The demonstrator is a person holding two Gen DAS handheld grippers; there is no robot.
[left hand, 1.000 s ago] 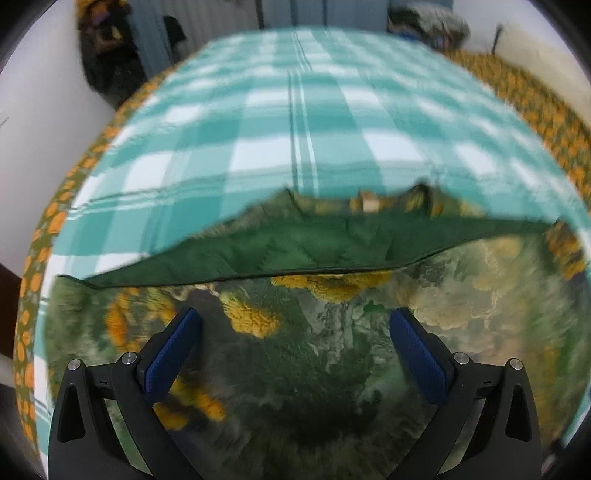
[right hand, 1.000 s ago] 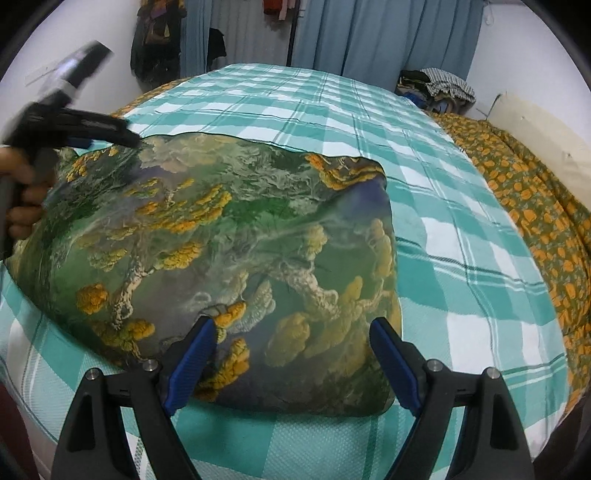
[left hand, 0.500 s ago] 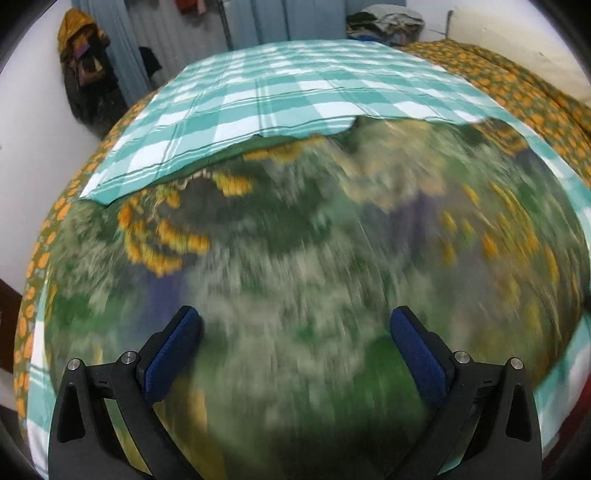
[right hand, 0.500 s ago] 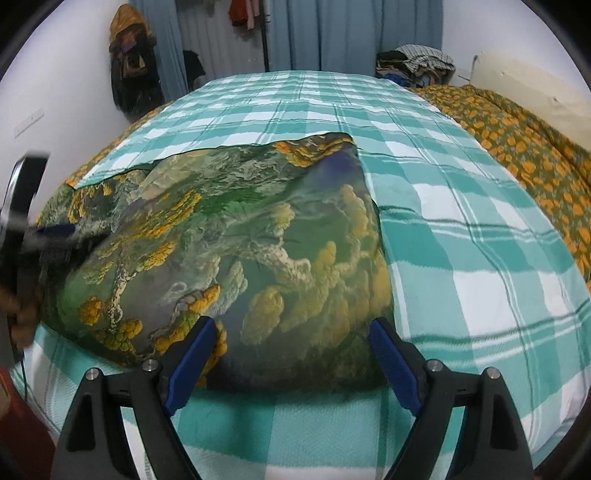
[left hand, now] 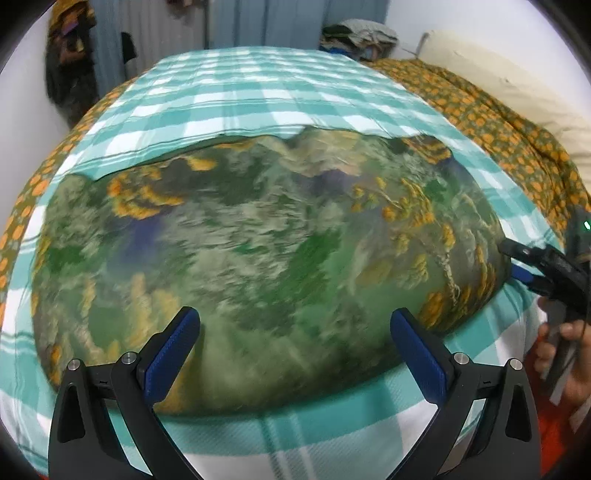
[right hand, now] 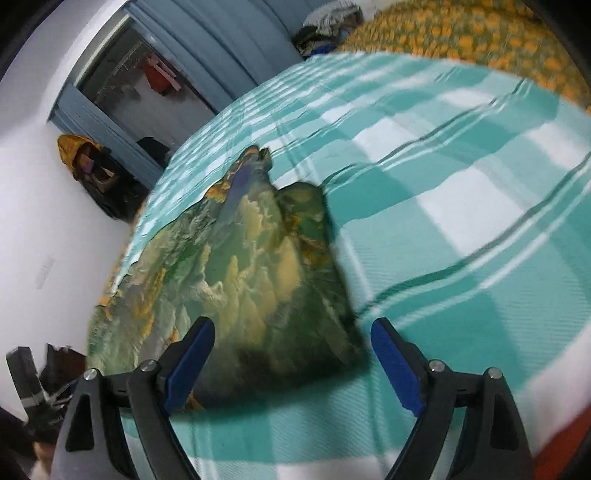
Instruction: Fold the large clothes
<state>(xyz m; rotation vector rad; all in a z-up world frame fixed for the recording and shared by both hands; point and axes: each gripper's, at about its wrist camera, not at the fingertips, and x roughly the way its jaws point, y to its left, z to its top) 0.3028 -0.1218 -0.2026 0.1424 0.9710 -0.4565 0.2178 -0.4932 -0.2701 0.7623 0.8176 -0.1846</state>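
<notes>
A folded garment (left hand: 258, 251) with a green, orange and cream print lies flat on the teal checked bedsheet (left hand: 258, 92). My left gripper (left hand: 295, 343) is open and empty, its blue pads above the garment's near edge. My right gripper (right hand: 291, 354) is open and empty over the garment's near corner (right hand: 258, 280). The right gripper also shows at the right edge of the left wrist view (left hand: 532, 266), held by a hand beside the garment.
An orange-patterned blanket (left hand: 498, 122) lies along the bed's right side, with a cream pillow (left hand: 517, 85) behind it. A pile of clothes (left hand: 354, 33) sits at the far end. Blue curtains (right hand: 221, 40) and a hung jacket (right hand: 92, 162) stand by the white wall.
The left gripper pulled back from the garment's far fold to its near edge. The right gripper swung round to the garment's corner and tilted. Both stayed open.
</notes>
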